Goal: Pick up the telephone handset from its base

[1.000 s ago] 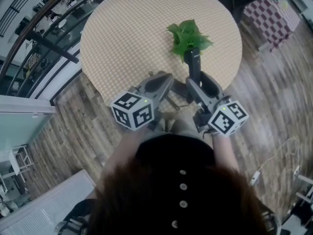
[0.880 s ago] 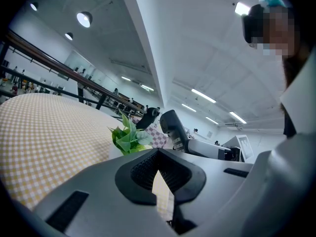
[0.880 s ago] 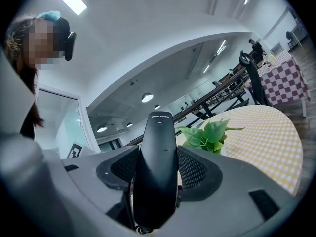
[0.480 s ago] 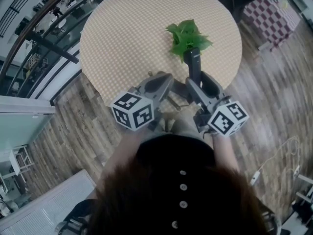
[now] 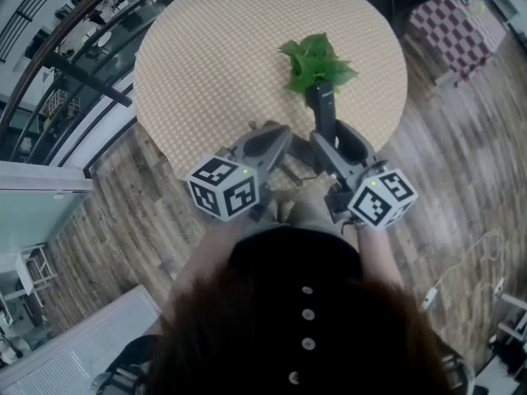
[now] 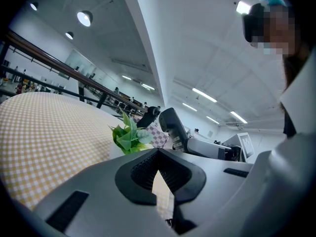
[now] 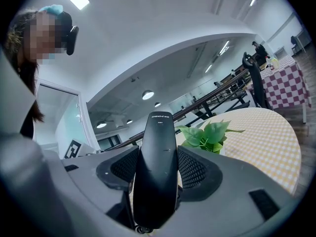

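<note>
Head view: the right gripper (image 5: 329,138) is holding the black telephone handset (image 5: 322,109) upright over the near edge of the round checked table (image 5: 214,48), just in front of the green plant (image 5: 317,60). The left gripper (image 5: 276,134) is hovering beside it.

Left gripper view: its jaws are sitting tip to tip with nothing between them. The handset is showing off to the right, raised.

Right gripper view: both pads are clamping the handset's sides mid-body, and it is filling the gap between them.

No view is showing the base, so I can't confirm clearance. My read is that the pick-up looks essentially done – the next move is only keeping the grip firm and the handset steady, clear of the plant.
</note>
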Available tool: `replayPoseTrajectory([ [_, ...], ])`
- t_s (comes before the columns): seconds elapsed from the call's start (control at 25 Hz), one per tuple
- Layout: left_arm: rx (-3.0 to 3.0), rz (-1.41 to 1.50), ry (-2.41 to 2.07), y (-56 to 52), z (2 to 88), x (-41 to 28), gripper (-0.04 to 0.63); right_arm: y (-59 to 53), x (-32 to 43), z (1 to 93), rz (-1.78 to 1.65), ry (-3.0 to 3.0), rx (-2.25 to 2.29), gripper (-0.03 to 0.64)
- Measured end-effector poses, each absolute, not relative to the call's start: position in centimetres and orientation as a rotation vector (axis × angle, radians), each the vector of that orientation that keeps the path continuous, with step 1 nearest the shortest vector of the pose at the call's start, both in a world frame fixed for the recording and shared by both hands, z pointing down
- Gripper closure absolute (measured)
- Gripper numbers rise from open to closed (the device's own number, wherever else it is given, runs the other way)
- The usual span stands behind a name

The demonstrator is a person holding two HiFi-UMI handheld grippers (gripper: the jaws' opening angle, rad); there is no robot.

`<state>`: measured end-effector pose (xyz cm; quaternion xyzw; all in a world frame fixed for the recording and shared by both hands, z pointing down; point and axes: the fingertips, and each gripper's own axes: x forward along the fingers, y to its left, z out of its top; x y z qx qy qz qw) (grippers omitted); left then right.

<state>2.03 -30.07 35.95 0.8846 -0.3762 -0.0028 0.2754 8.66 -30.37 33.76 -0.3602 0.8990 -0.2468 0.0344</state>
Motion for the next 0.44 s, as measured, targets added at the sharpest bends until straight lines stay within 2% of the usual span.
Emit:
replayPoseTrajectory([
  [0.44,2.377,-0.025,-1.016,-30.51,35.78,1.97,0.589,-30.68,8.87,33.76,-0.751,2.761,-1.105,0.368],
])
